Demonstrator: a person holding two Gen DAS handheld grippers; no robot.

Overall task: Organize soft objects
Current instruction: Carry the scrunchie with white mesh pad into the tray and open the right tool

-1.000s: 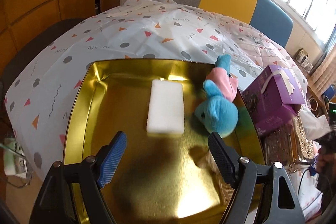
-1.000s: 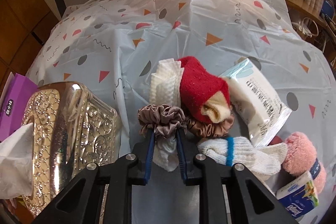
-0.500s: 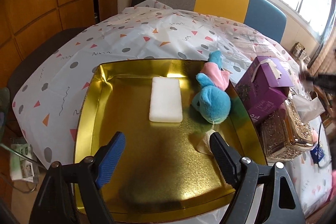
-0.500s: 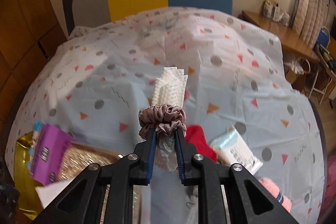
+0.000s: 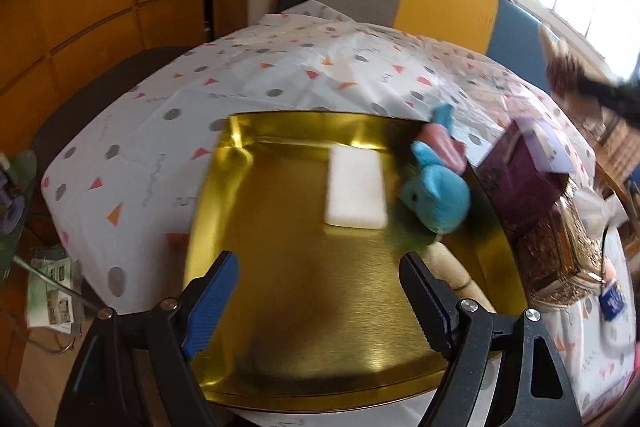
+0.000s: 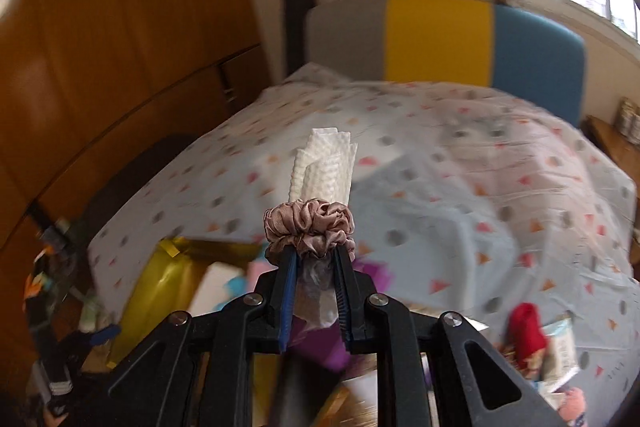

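Right gripper (image 6: 314, 257) is clamped on a scrunchie (image 6: 309, 229) wrapped round a white folded cloth (image 6: 325, 167), held up in the air over the table. Risk: the grip looks to be on the bundle's lower end only, so the cloth could slide out of the scrunchie. Left gripper (image 5: 316, 293) hangs empty, jaws apart, over the gold tray (image 5: 208, 187). Blue plush (image 5: 436, 191) and white pad (image 5: 355, 193) fill the tray's far right; the near half is free. Purple box (image 5: 524, 175) crowds the right rim.
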